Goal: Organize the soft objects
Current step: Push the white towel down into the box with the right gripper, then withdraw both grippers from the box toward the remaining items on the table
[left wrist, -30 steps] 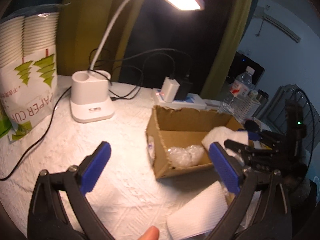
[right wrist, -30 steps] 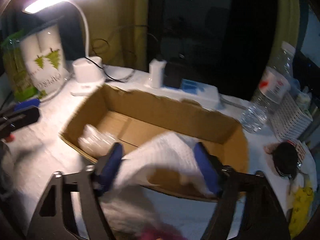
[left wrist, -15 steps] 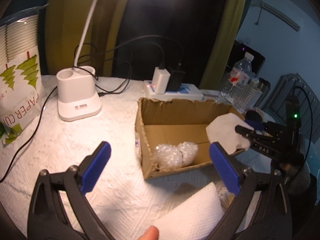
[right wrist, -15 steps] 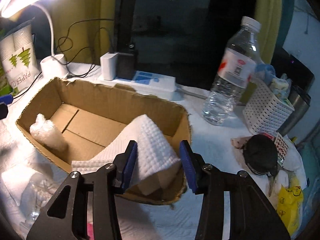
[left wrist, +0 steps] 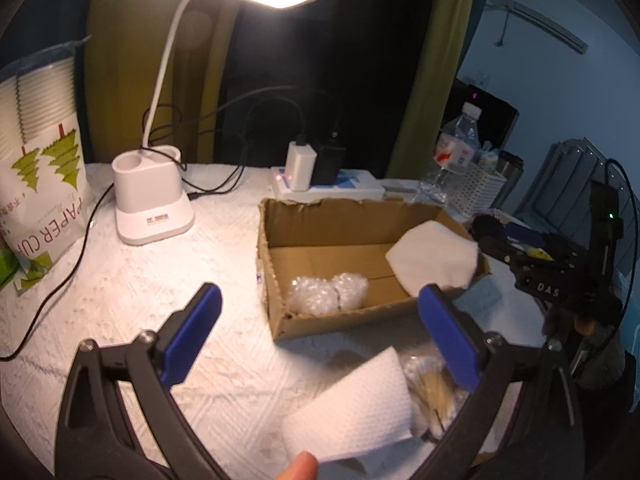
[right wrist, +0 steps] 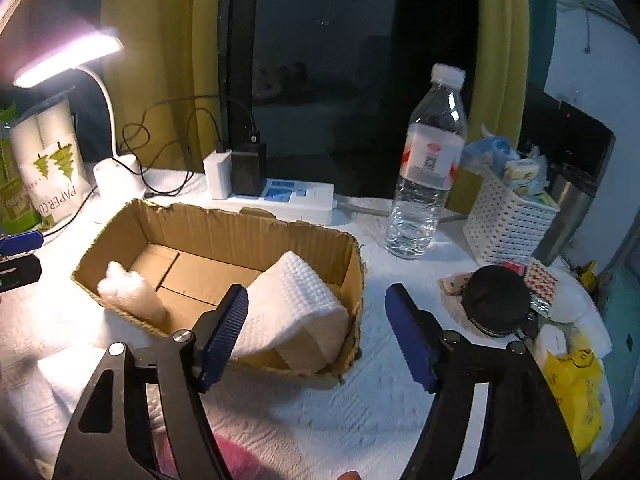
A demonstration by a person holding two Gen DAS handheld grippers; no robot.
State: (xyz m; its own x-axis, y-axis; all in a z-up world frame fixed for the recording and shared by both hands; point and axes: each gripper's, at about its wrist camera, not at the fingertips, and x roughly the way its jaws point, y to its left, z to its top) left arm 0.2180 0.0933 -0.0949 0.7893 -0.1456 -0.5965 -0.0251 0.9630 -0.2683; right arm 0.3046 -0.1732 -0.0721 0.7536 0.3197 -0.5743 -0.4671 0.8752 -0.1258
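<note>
The cardboard box (right wrist: 224,236) sits on the white-covered tabletop (left wrist: 132,312) and serves as the landmark here. Inside it, against its right end wall, a folded white paper towel (right wrist: 296,312) leans tilted, its upper edge rising to about the rim. At the box's opposite end lies a crumpled piece of bubble wrap (left wrist: 328,294), resting on the box floor near the front wall.

The right tool (right wrist: 316,332) hangs just in front of the box's right end. Its blue-padded jaws are opening; nothing is pinched between them, and the towel lies beyond the left pad, free of both pads as far as the view shows.

The left tool (left wrist: 320,332) is held in front of the box's front wall, its jaws spread wide with nothing gripped. Below it, nearer the camera than the box, a second white paper towel (left wrist: 352,408) lies on the tabletop, with a clear wrapper of pale sticks (left wrist: 432,392) just beside it on the right. A fingertip (left wrist: 300,466) shows at the bottom edge of that view.

Behind the box stands a white power strip (right wrist: 296,194) with two chargers plugged in. To the box's left rear is a white desk lamp (left wrist: 148,208), lit, and farther left a bag of paper cups (left wrist: 40,168). To the box's right rear stand a water bottle (right wrist: 428,172) and a white perforated basket (right wrist: 504,224).
</note>
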